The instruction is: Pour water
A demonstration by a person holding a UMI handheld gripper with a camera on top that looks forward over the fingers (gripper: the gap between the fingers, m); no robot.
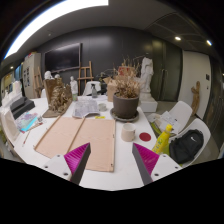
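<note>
Currently we hold the gripper (112,165) above the near edge of the white table (110,165), its two fingers spread apart with nothing between them. We take the potted plant (125,95) as our landmark: a dark pot carrying dry brown stems, standing near the middle of the table, well beyond the fingers and slightly right of their centre line.

Just in front of the plant stands a small tan cup (128,133), upright, with a red disc (145,136) on the table beside it to the right. Farther right of the plant, and nearer to us, stands a yellow bottle-like object (163,140), tilted, next to a black bag (186,148). Left of the plant lie two brown boards (78,133), flat, their long axes running away from us.

We cannot tell for certain which vessel holds the water. We judge the yellow object the likely pourer and the cup the receiver. If so, the coming move turns on this relation: the yellow object lies ahead and to the right of the fingers, so we must swing right before closing.
</note>
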